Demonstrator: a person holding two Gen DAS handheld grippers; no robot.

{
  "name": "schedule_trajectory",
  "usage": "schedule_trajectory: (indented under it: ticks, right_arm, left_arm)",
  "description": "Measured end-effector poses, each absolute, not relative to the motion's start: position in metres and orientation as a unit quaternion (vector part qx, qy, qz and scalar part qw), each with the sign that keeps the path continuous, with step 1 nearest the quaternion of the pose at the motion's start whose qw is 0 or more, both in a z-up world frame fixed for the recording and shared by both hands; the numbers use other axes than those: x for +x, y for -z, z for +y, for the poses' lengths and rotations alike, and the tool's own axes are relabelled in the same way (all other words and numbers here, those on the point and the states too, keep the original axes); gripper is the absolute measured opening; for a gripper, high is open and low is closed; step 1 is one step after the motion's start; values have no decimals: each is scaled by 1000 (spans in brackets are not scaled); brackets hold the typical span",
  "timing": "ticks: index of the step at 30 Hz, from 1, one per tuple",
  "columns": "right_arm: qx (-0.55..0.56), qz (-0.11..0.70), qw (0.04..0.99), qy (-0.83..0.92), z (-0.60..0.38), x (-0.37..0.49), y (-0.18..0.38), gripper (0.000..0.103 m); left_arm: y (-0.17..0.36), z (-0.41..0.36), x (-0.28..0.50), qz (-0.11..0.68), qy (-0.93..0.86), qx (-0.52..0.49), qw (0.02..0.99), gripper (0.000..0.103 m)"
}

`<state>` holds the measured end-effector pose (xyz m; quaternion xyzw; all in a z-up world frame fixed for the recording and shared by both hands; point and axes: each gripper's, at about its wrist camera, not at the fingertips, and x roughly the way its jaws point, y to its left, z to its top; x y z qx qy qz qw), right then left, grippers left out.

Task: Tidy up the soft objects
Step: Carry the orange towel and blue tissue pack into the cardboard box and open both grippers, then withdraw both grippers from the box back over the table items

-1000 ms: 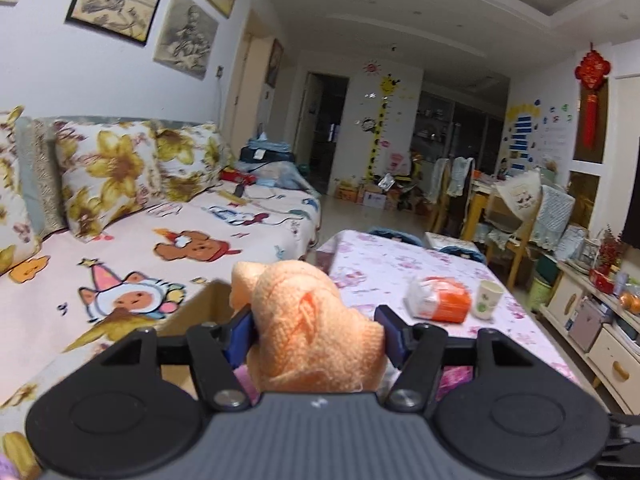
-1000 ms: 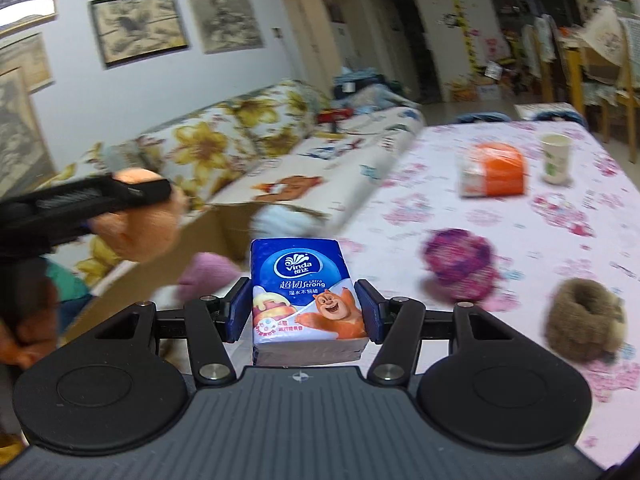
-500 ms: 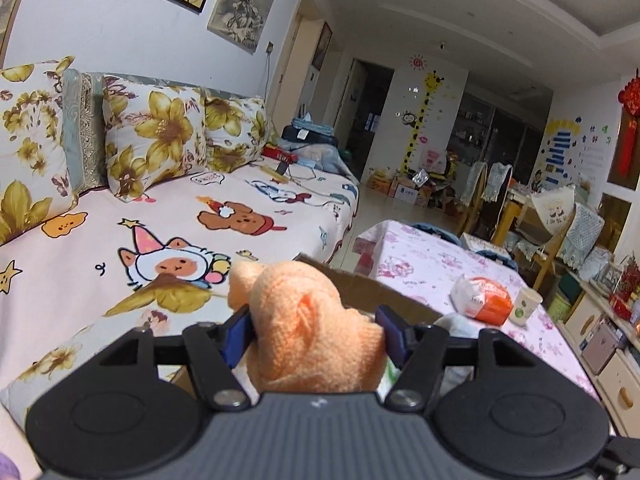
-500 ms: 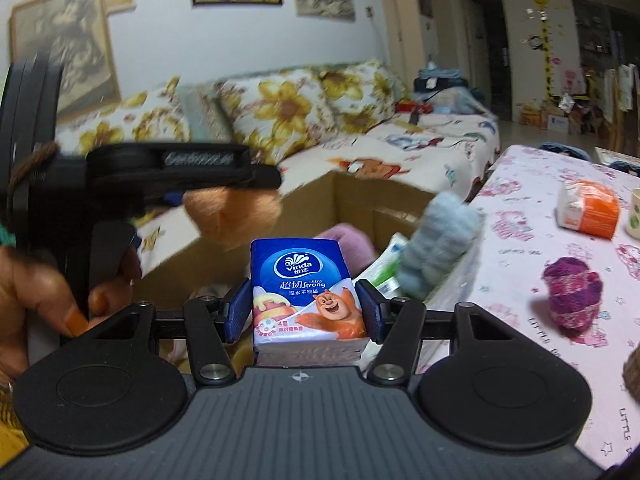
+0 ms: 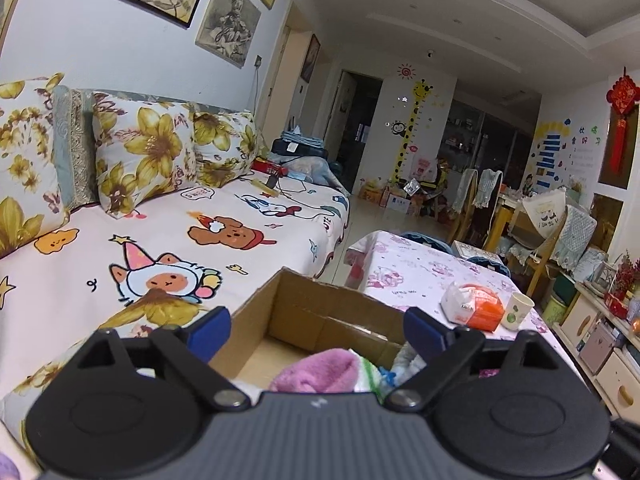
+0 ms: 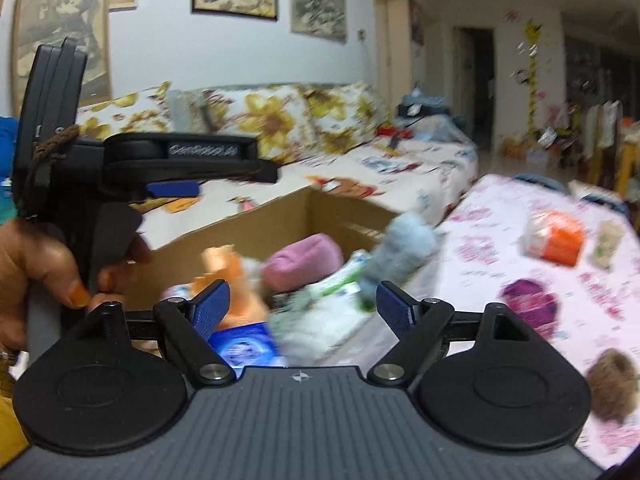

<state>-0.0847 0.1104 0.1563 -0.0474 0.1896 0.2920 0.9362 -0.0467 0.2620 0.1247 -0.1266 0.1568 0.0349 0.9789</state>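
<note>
An open cardboard box stands between the sofa and the table. My left gripper hovers over it, jaws opening with nothing between them, above a pink towel. My right gripper is over the box too, its jaws also opening and empty. Just below its fingers the blue tissue pack lies in the box. Beside that pack are the orange towel, the pink towel and a blue-grey plush. A hand holds the left gripper at the box's left.
On the pink floral table sit an orange tissue pack, a paper cup, a purple knitted piece and a brown plush. The sofa with flowered cushions runs along the box's left. The right wrist view is motion-blurred.
Both grippers went from shut to open. The orange towel left the left gripper and the blue tissue pack left the right one; both now lie in the box. The right gripper swung left over the box.
</note>
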Motion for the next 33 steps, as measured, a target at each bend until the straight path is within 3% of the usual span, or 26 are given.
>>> schedule_trajectory:
  ticks: [17, 21, 33]
  right_arm:
    - [24, 187, 962, -196, 47, -75, -146, 101]
    - [33, 187, 964, -187, 41, -78, -141, 101]
    - [82, 196, 965, -155, 18, -70, -132, 101]
  left_arm:
    - [-123, 213, -33, 166, -8, -62, 984, 94]
    - [-124, 201, -32, 162, -3, -49, 986, 102]
    - [-127, 164, -31, 137, 12, -17, 990, 102]
